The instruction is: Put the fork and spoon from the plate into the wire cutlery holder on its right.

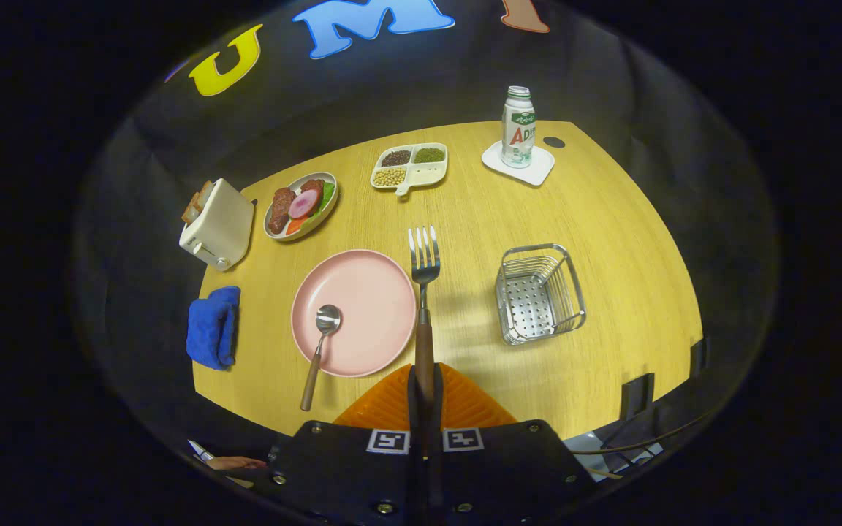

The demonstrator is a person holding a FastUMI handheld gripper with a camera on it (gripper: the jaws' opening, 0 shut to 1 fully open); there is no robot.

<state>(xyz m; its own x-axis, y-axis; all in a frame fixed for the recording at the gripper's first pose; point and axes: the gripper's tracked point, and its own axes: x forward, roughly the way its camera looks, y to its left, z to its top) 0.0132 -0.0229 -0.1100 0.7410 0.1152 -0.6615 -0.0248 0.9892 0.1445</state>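
The fork (425, 292) is clamped by its wooden handle between the two orange fingers of the tongs (425, 391), which are closed tight on it. It sticks straight out ahead of them, tines forward, and appears lifted clear of the desk (611, 241), hanging just past the right rim of the pink plate (362, 292).

The wire holder (538, 294) stands to the right of the fork, well apart from it, with its open mouth facing up and nothing inside. The step in hand seems to be carrying the fork across and dropping it in.

To do that well, I would swing the tongs to the right until the fork is above the holder's mouth, then tip the fork so one end points down into the basket instead of lying level across the wire rim. The holder looks light, so a fork knocking its wall could push it along the desk or tip it; the fork should go in through the middle of the opening and be let go only once its lower end is well inside.

The spoon (320, 343) lies on the plate, bowl near the middle and wooden handle running out over the near rim, left of the fingers. It comes afterwards.

Beyond the plate sit a dish of food (302, 206) and a toaster (216, 225), out of the fork's path.
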